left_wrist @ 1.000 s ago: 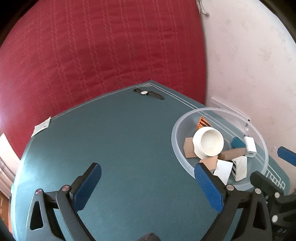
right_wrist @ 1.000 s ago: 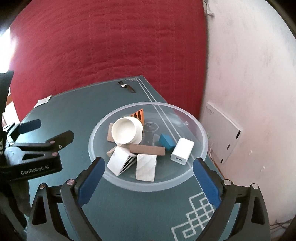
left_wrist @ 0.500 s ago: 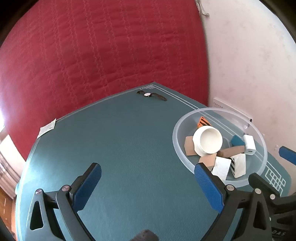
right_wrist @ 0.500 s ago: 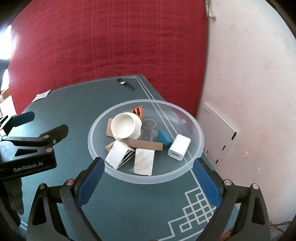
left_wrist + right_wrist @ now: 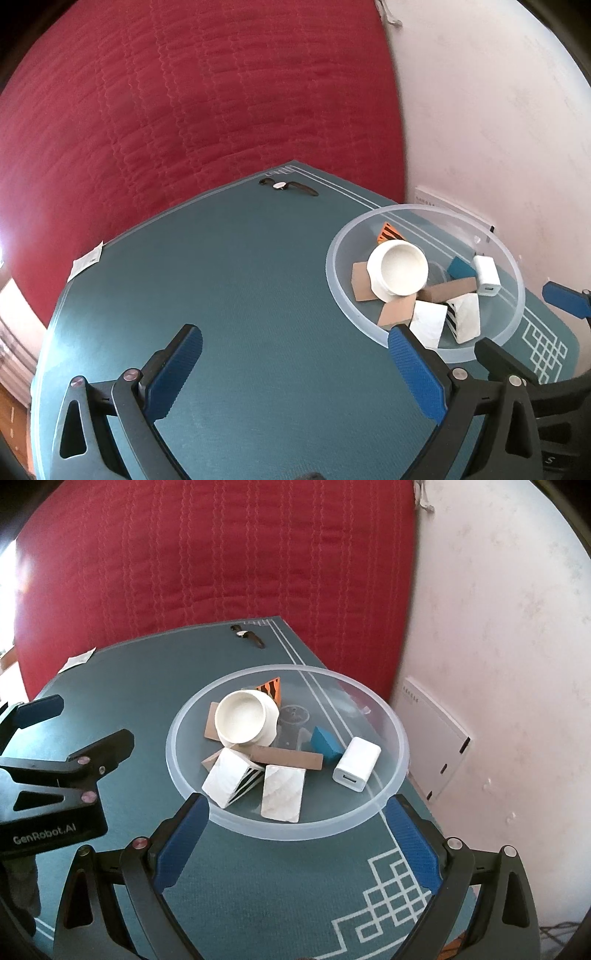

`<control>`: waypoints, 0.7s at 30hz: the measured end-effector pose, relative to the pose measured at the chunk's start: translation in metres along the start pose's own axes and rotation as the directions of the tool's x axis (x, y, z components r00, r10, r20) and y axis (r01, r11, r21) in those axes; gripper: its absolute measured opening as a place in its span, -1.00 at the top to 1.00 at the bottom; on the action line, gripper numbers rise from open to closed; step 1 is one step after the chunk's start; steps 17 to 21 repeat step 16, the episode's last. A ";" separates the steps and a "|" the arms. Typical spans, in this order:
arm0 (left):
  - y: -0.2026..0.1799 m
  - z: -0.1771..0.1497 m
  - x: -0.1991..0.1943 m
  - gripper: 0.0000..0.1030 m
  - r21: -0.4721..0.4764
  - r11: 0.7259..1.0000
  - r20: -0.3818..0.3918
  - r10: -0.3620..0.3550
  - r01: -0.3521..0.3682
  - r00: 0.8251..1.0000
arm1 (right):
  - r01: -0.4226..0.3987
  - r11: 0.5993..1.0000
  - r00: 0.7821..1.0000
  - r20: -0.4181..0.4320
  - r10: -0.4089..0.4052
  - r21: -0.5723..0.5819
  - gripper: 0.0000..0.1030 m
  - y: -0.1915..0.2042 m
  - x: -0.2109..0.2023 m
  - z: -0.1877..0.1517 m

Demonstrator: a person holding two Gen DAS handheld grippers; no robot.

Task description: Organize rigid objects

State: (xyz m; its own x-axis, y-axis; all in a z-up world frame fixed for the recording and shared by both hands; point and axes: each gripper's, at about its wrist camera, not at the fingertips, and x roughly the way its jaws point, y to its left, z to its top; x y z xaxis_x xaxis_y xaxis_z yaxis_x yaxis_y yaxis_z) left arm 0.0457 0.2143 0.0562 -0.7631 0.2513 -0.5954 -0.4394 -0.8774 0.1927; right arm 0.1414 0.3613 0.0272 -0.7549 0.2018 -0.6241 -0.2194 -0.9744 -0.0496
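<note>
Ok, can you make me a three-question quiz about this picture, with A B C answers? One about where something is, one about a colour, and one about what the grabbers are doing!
1. Where does the wristwatch lie?
A. in the clear bowl
B. on the table's far edge
C. on the floor

2. What colour is the charger in the bowl?
A. white
B. orange
C. black

3. How is the right hand-held gripper?
A. shut on a block
B. shut and empty
C. open and empty

Answers:
1 B, the watch sits on the green table beyond the bowl.
2 A, it is plain white.
3 C, its blue fingers stand wide apart, holding nothing.
</note>
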 end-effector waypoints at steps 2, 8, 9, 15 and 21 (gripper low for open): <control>-0.002 -0.001 0.000 -0.99 0.009 1.000 0.000 -0.007 0.007 1.000 | -0.001 1.000 1.000 -0.005 0.001 -0.003 -0.89 0.000 0.001 -0.001; -0.006 -0.002 -0.001 -0.99 0.024 1.000 0.008 -0.012 0.011 1.000 | 0.001 1.000 1.000 -0.009 -0.001 -0.010 -0.89 0.001 0.001 -0.002; -0.006 -0.002 -0.001 -0.99 0.025 1.000 0.007 -0.011 0.011 1.000 | 0.001 1.000 1.000 -0.009 -0.001 -0.010 -0.89 0.002 0.001 -0.003; -0.006 -0.002 0.001 -0.99 0.025 1.000 -0.003 -0.007 0.007 1.000 | 0.002 1.000 1.000 -0.018 -0.002 -0.011 -0.89 0.003 0.003 -0.004; -0.006 -0.002 0.001 -0.99 0.022 1.000 -0.007 -0.005 0.006 1.000 | 0.000 1.000 1.000 -0.021 0.000 -0.011 -0.89 0.003 0.003 -0.004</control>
